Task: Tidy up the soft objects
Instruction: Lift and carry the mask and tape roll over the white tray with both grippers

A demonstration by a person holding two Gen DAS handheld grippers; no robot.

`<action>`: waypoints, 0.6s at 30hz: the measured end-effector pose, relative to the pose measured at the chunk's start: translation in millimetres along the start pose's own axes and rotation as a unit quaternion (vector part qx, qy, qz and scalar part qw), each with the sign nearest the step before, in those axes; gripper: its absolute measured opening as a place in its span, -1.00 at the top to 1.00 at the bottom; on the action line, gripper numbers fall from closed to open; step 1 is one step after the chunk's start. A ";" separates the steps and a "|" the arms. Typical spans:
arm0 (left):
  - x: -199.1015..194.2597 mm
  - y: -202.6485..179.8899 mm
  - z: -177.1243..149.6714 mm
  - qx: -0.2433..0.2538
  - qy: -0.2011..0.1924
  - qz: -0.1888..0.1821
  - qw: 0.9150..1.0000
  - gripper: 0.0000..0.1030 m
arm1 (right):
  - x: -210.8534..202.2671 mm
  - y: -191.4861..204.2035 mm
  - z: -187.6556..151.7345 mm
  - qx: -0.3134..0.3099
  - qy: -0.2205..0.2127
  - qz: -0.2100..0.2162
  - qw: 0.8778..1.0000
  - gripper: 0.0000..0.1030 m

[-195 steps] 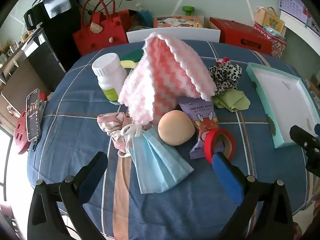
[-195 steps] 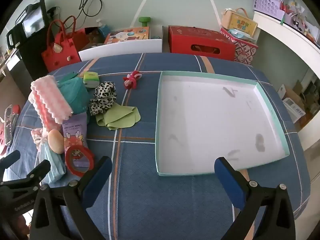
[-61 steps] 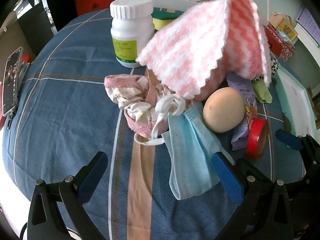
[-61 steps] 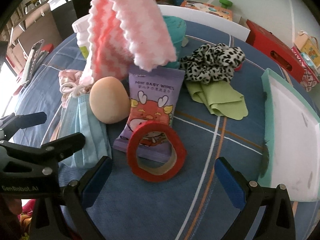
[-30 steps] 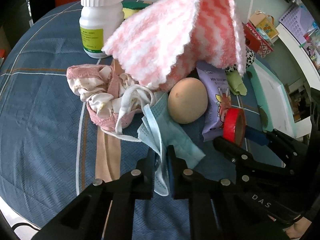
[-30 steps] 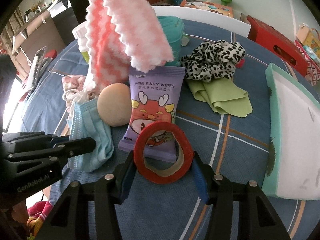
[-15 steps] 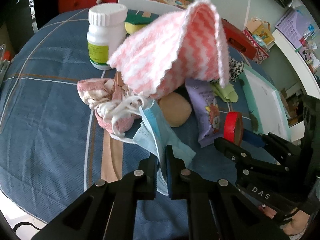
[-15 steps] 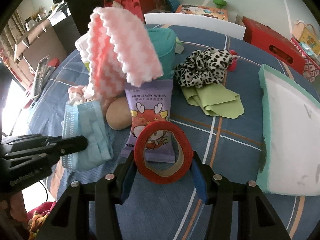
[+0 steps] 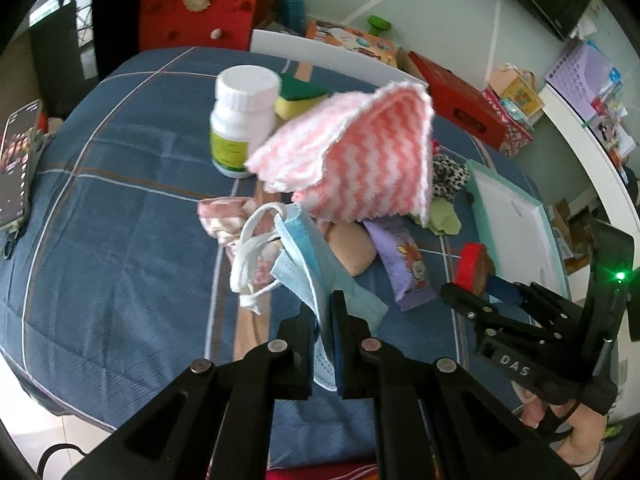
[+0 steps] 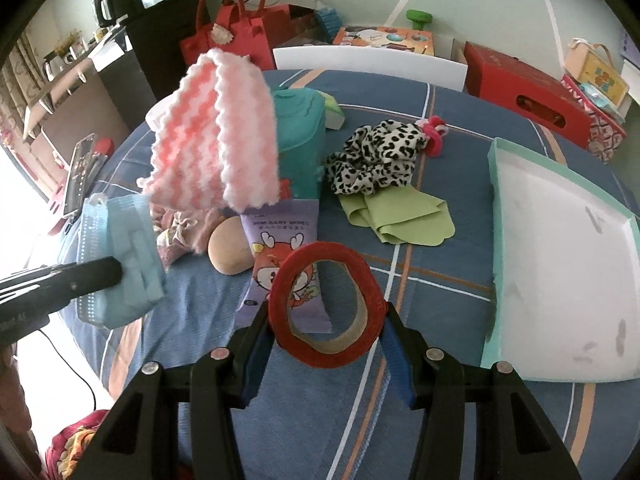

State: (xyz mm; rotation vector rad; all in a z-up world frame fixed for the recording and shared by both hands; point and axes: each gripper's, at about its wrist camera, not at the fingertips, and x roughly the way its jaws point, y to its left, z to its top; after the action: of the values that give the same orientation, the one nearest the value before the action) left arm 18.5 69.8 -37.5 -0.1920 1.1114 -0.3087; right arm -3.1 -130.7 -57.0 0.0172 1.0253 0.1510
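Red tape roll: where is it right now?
The red tape roll is clamped in the right gripper, lifted above the purple wipes pack, left of the white tray.

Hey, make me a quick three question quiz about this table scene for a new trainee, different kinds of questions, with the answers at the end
1. True or false: the left hand-held gripper is shut on the blue face mask.
2. What does the right hand-held gripper hold: A) the green cloth, B) the red tape roll, C) the leopard scrunchie?
3. Fill in: the white tray has a ___ rim.

Key: 1 true; 2 B; 3 teal.
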 end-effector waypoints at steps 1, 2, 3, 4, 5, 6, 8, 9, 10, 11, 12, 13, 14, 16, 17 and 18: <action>-1.2 3.6 -0.2 -0.005 -0.001 0.002 1.000 0.86 | -0.7 -0.6 0.4 0.000 -0.001 0.000 1.000 -0.05; -3.0 6.9 -0.2 -0.009 -0.002 0.005 1.000 0.86 | -1.2 -2.0 1.3 0.001 -0.002 -0.001 1.000 -0.05; -5.8 10.4 -0.3 -0.013 -0.005 0.007 1.000 0.86 | -2.0 -2.7 1.7 0.001 -0.003 -0.002 1.000 -0.05; -6.2 11.4 -0.6 -0.016 -0.006 0.008 1.000 0.86 | -3.2 -3.3 1.3 0.002 -0.005 -0.003 1.000 -0.05; -8.2 12.8 -0.3 -0.018 -0.009 0.008 1.000 0.86 | -7.8 -1.0 -2.2 0.002 -0.007 -0.004 1.000 -0.05; -10.9 14.1 0.1 -0.020 -0.011 0.009 1.000 0.86 | -9.4 -1.6 -2.1 0.004 -0.008 -0.005 1.000 -0.05; -15.9 13.3 1.1 -0.021 -0.017 0.009 1.000 0.86 | -14.3 -1.7 -2.4 0.005 -0.012 -0.008 1.000 -0.05; -17.8 12.4 1.3 -0.020 -0.019 0.009 1.000 0.86 | -16.1 -1.8 -2.2 0.005 -0.014 -0.009 1.000 -0.05; -21.4 10.9 2.4 -0.019 -0.023 0.007 1.000 0.86 | -18.8 -2.2 -1.6 0.005 -0.016 -0.011 1.000 -0.05; -24.6 9.8 2.9 -0.017 -0.026 0.006 0.999 0.86 | -21.5 -2.7 -0.9 0.005 -0.018 -0.013 1.000 -0.05; -29.3 6.1 5.1 -0.014 -0.031 0.004 0.999 0.86 | -23.5 -3.9 0.2 0.004 -0.021 -0.015 1.000 -0.05; -34.0 3.9 6.7 -0.010 -0.036 0.002 0.999 0.86 | -26.4 -4.9 1.5 0.005 -0.024 -0.017 1.000 -0.05; -37.7 0.0 9.5 -0.006 -0.040 0.000 0.999 0.86 | -29.3 -6.6 3.1 0.005 -0.026 -0.019 0.999 -0.05; -44.7 -8.4 16.0 0.002 -0.050 -0.002 0.999 0.86 | -36.2 -11.3 7.4 0.010 -0.032 -0.023 0.999 -0.05; -47.8 -13.8 19.6 0.006 -0.055 -0.002 0.998 0.86 | -39.4 -14.1 9.9 0.012 -0.035 -0.025 0.999 -0.05; -51.6 -20.0 23.6 0.013 -0.063 -0.001 0.998 0.86 | -43.5 -17.3 13.3 0.016 -0.039 -0.029 0.999 -0.05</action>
State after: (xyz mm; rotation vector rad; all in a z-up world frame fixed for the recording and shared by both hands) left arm 15.9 68.4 22.6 -0.1881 0.9831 -0.3088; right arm -11.9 -152.9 -14.6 0.0215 0.9499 0.0811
